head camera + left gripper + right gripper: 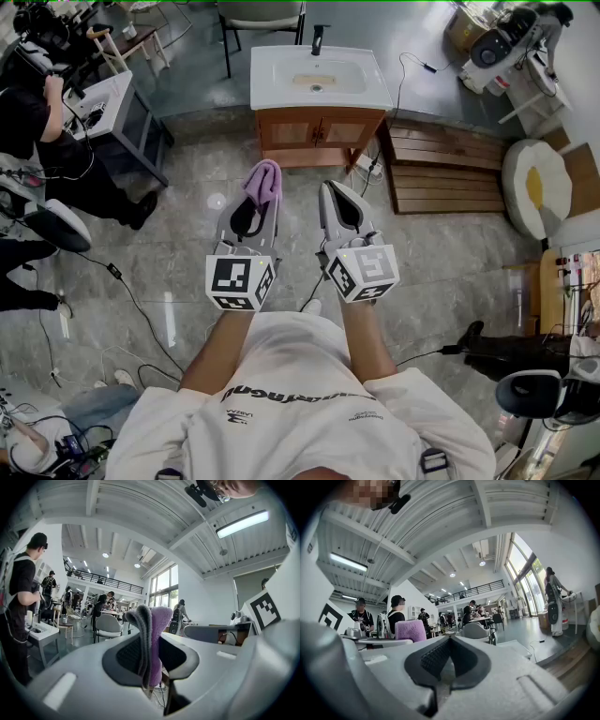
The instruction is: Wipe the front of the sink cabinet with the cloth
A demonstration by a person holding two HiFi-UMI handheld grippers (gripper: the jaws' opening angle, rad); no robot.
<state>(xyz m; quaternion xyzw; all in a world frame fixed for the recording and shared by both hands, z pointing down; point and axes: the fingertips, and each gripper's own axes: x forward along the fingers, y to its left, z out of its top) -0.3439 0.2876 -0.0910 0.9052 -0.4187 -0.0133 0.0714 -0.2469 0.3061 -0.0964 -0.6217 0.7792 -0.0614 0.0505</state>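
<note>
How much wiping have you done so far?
Done: the left hand-held gripper is shut on the purple cloth. In hand: the approach; the right hand-held gripper is shut, empty. Left: all the wiping, since the wooden sink cabinet stands ahead, not yet reached.

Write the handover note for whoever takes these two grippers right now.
Left gripper: shut on the purple cloth, which sticks out past the tips.
Right gripper: shut, with nothing in it.
Sink cabinet: ahead across the floor, doors closed, well out of reach of both grippers.
Done: cloth in hand.
Left: walk up to the cabinet and wipe its front with the cloth.
</note>
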